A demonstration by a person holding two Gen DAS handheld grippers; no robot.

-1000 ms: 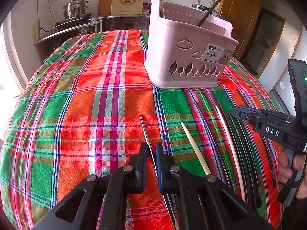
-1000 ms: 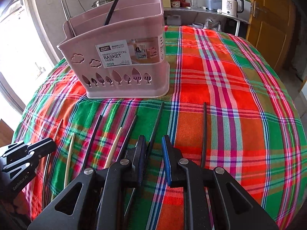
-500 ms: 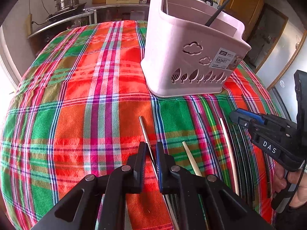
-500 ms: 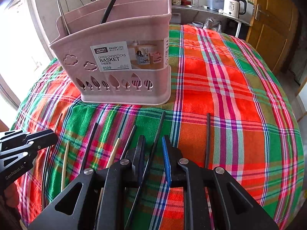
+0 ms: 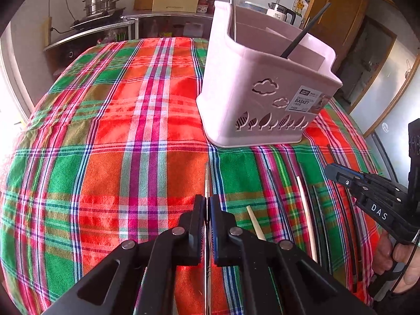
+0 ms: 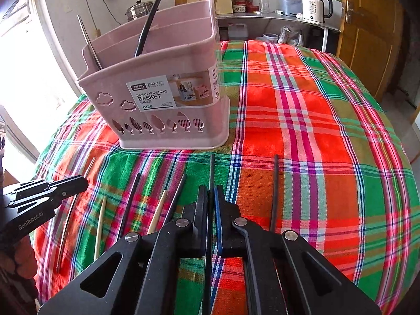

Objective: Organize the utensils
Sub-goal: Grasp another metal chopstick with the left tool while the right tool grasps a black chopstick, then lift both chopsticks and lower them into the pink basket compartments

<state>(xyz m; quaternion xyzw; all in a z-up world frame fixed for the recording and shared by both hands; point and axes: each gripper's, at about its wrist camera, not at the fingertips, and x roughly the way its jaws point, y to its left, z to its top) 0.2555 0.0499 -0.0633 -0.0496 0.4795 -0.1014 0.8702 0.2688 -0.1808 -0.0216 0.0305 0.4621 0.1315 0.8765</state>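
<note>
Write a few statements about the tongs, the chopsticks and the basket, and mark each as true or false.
1. The left tongs are shut on a metal chopstick. True.
2. The right tongs hold a pale wooden chopstick. False: they are shut on a black chopstick; their jaws have just been closing.
3. The pink basket is empty. False: a black stick and a metal stick stand in it.
4. Another black chopstick lies on the plaid tablecloth, right of the right tongs. True.
</note>
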